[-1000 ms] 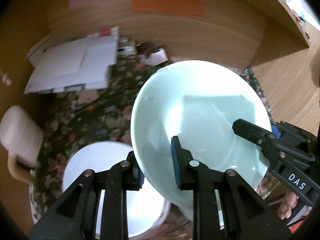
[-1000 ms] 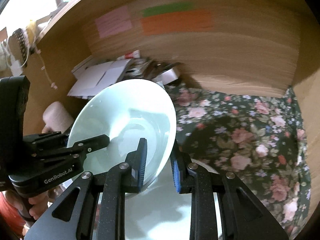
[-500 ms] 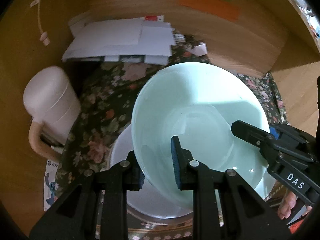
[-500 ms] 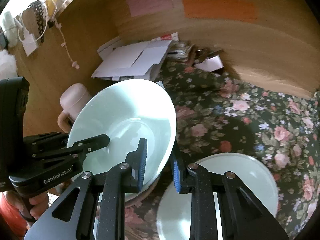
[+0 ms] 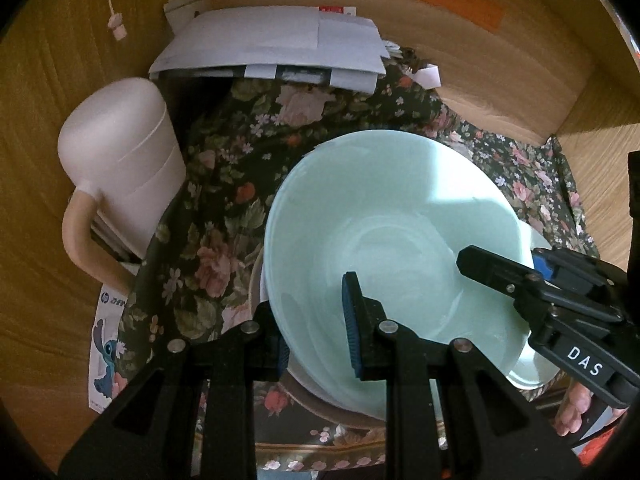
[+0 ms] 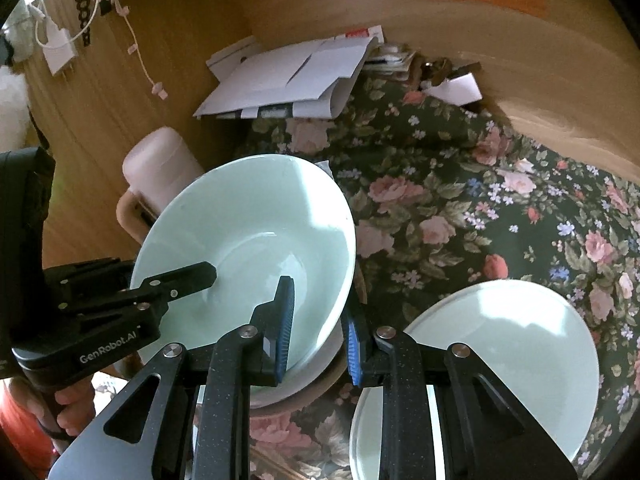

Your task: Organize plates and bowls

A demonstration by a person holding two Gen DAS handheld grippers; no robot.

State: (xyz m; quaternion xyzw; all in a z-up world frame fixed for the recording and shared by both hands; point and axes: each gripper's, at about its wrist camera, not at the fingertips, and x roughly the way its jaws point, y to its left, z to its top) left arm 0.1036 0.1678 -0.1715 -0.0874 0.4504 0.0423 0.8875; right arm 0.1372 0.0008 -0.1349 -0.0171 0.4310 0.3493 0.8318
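A pale green bowl (image 5: 396, 216) is held by both grippers at once. My left gripper (image 5: 316, 320) is shut on its near left rim, one finger inside and one outside. My right gripper (image 6: 318, 324) is shut on its right rim; it also shows in the left wrist view (image 5: 520, 276). The bowl (image 6: 248, 240) sits low over a white bowl or plate (image 6: 320, 364) beneath it; whether they touch I cannot tell. A pale green plate (image 6: 500, 352) lies on the floral cloth (image 6: 460, 208) to the right.
A pink lidded jug (image 5: 120, 160) with a handle stands at the left by the wooden wall. A stack of white papers and envelopes (image 5: 280, 40) lies at the back. Wooden walls (image 6: 520, 60) close in the back and left.
Both grippers have carried the green bowl left and down, away from the pale green plate, to just over the white dish by the jug.
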